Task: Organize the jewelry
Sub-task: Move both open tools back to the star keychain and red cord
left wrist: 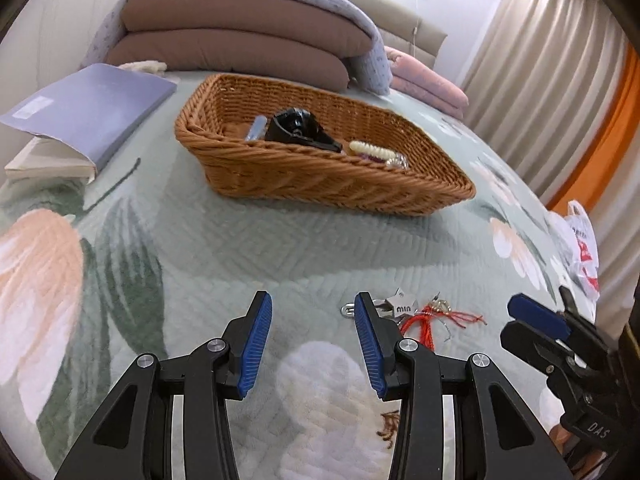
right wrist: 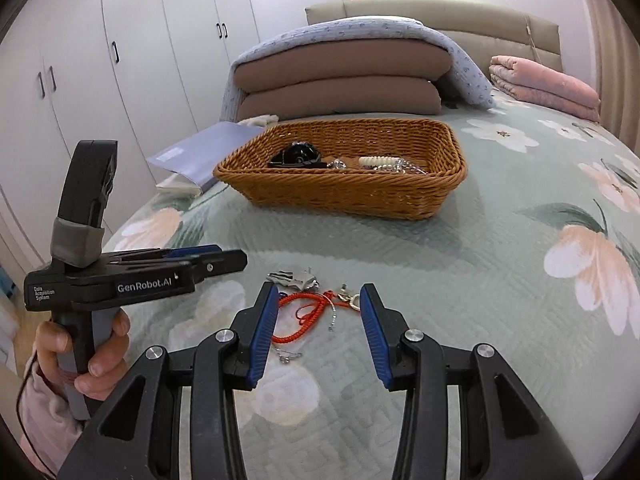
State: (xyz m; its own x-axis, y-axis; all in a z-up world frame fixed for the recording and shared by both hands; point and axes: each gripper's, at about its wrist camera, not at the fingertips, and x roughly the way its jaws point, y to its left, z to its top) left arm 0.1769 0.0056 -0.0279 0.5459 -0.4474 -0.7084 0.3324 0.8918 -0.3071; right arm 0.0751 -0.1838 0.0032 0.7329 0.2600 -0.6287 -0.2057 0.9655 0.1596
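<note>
On the far left of the bed a lavender book (left wrist: 92, 108) lies on another book near the bedspread's (left wrist: 224, 248) left edge, well apart from the wicker basket (left wrist: 320, 176). Between the basket's near wall and the grippers runs a broad bare band of quilted floral bedspread.

The left gripper (left wrist: 314, 336) hovers over the bedspread with its blue pads apart and nothing between them. In the right wrist view it is seen side-on, gripped by a hand (right wrist: 92, 344) with a pink sleeve, so the gap there cannot be judged. Its right finger covers part of a small silver charm cluster (left wrist: 400, 306).

Just beside that lies the loose jewelry: a red cord (right wrist: 308, 316) coiled on the bedspread with a gold clasp (right wrist: 352, 300) at one end and a thin silver piece (right wrist: 290, 356) nearer the camera. The right gripper (right wrist: 320, 328) hangs above it, jaws apart, the cord lying in the gap but untouched by either pad.

Inside the basket sit a black clip-like object (right wrist: 296, 158), a cream beaded piece (right wrist: 378, 160) and some clear beads, too small to make out. To the right, open bedspread runs to folded pink blankets (right wrist: 548, 88); a plastic bag (left wrist: 582, 248) sits at the bed's edge.
</note>
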